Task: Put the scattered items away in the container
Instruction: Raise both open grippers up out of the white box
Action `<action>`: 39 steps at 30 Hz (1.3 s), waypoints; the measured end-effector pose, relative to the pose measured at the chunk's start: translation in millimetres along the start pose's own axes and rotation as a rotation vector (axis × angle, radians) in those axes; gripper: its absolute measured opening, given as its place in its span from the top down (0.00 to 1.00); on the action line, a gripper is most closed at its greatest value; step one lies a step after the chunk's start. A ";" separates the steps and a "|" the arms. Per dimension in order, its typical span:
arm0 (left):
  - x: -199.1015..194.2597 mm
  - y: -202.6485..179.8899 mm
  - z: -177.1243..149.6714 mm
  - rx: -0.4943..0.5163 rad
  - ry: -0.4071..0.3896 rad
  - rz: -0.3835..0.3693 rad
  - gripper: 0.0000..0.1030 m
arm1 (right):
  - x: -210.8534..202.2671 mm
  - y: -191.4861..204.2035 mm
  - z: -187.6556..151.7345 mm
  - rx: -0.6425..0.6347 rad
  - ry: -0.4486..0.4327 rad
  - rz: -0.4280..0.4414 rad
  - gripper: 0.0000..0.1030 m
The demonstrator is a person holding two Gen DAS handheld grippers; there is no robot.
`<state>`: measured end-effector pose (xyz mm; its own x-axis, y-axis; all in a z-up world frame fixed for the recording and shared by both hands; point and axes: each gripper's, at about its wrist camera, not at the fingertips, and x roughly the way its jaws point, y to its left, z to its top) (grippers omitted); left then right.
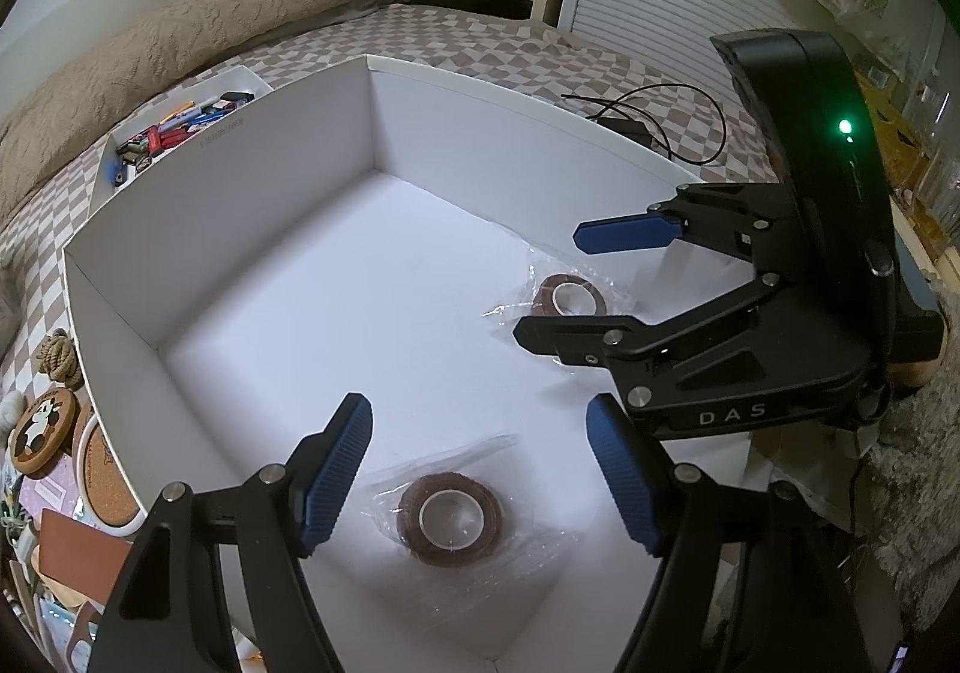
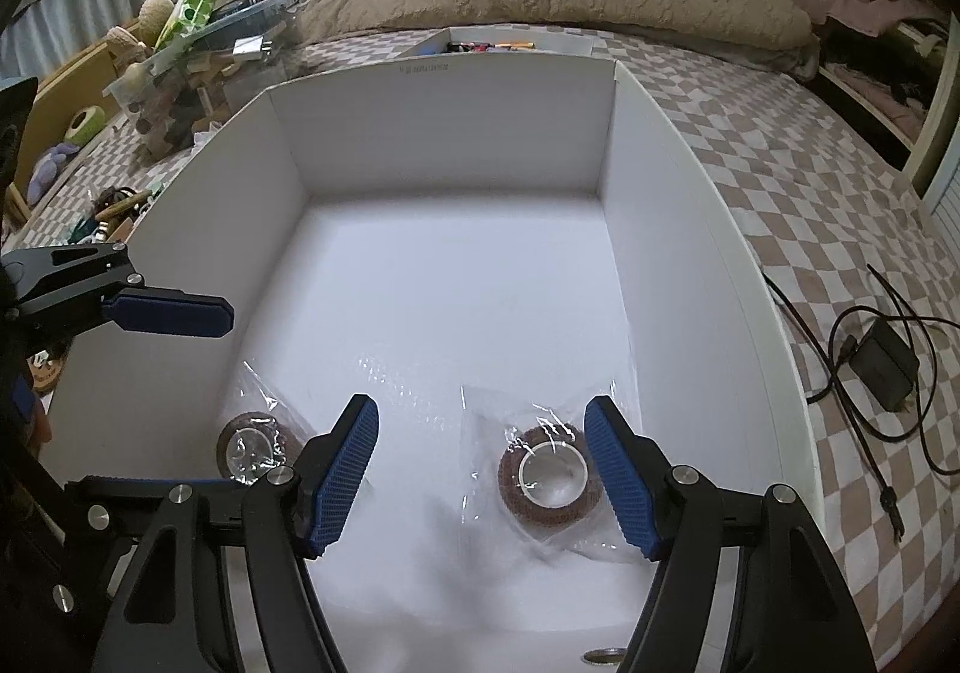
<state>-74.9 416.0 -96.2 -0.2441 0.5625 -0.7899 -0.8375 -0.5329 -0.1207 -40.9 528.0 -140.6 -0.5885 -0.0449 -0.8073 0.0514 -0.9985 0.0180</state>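
Two bagged tape rolls, one (image 1: pixel 450 517) and the other (image 1: pixel 570 296), already lie on the floor of the white box (image 1: pixel 240 205) on the bed. The left tongs (image 1: pixel 480 475) and right tongs (image 2: pixel 486 475) hang above them, released and grasping nothing. Coasters (image 1: pixel 42 427) and other clutter beside the box look yet to be gathered.

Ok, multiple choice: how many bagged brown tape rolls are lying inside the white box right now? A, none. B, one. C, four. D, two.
D: one bagged tape roll lies below the open left gripper, another below the open right gripper, both on the white box floor.
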 end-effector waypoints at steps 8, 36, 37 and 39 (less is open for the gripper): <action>-16.6 6.6 6.2 -0.039 -0.034 0.038 0.18 | -11.4 2.0 6.9 0.046 -0.045 -0.015 0.30; -110.1 -5.7 3.6 -0.029 -0.203 0.101 0.00 | -114.9 31.4 15.1 0.086 -0.305 -0.047 0.00; -112.0 -6.7 2.3 -0.025 -0.205 0.109 0.00 | -116.1 33.1 15.1 0.086 -0.305 -0.049 0.00; -115.5 -7.0 -0.3 -0.024 -0.211 0.113 0.00 | -118.9 35.6 13.9 0.087 -0.308 -0.050 0.00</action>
<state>-40.8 354.5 -4.3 -0.4344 0.6165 -0.6567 -0.7877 -0.6136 -0.0550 19.7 497.4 -35.7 -0.8055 0.0099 -0.5925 -0.0450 -0.9980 0.0446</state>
